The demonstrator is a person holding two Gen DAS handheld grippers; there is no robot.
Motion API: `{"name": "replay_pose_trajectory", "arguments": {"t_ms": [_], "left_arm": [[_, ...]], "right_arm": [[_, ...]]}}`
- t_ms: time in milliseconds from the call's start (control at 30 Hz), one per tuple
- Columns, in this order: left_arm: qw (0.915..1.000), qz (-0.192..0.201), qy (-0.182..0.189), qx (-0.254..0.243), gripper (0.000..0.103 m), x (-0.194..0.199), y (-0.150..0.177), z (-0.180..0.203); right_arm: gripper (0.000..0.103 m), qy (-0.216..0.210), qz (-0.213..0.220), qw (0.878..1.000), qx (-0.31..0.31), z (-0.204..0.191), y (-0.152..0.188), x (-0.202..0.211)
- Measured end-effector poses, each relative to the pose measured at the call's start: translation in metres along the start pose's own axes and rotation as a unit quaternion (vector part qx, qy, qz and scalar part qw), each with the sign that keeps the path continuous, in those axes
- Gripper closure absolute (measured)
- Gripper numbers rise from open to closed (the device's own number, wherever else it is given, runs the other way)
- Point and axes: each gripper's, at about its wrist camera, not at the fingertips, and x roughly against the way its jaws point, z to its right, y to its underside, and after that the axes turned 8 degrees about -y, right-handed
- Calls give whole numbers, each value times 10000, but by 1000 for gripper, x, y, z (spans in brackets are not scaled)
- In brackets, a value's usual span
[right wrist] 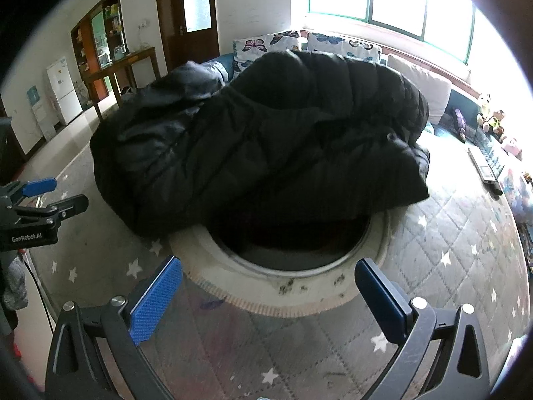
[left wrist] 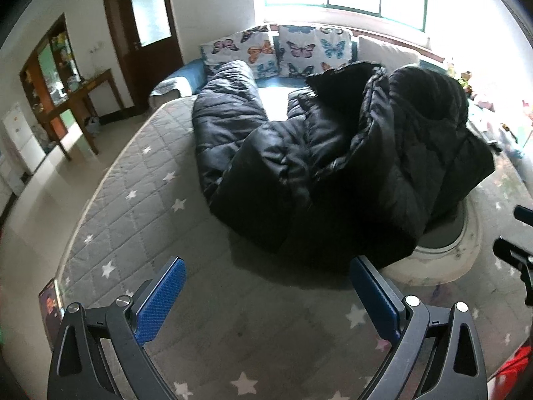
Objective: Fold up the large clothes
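Note:
A large black puffer jacket (left wrist: pixel 333 153) lies bunched on the grey star-patterned bed cover (left wrist: pixel 140 200), one sleeve stretched toward the pillows. It also shows in the right wrist view (right wrist: pixel 260 140), draped over the far rim of a white round cushion ring (right wrist: pixel 293 293). My left gripper (left wrist: pixel 268 280) is open and empty, just short of the jacket's near hem. My right gripper (right wrist: pixel 268 276) is open and empty, above the ring's near rim. The left gripper also shows at the left edge of the right wrist view (right wrist: pixel 50 196).
Butterfly-print pillows (left wrist: pixel 283 50) and a white pillow (left wrist: pixel 386 53) line the head of the bed under a bright window. A wooden table (left wrist: pixel 83 100), a door (left wrist: pixel 146 33) and a small fridge (right wrist: pixel 63 90) stand to the left. Soft toys (right wrist: pixel 493 120) and a keyboard (right wrist: pixel 486 163) lie at the right.

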Motion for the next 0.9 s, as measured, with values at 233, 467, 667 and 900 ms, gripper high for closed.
{"name": "replay_pose_trajectory", "arguments": {"t_ms": [233,467,667,900], "left_arm": [[9963,220,829,-100,0,13,-37,0],[9874,26,1507,-473,3,-4,-74,28],[9823,-136,1622,-922,44,-32,-90,57],[9754,-230,1894,-1105,83,-52,-85,66]], "right_arm": [[0,-41,212,9997,-69,24,-50,8],[0,-50,431,9987,-254,48,-110,-2],[3,45,448,9990,77,41,-146,-28],[7,-149,284,9990,304,30,-176,-65]]}}
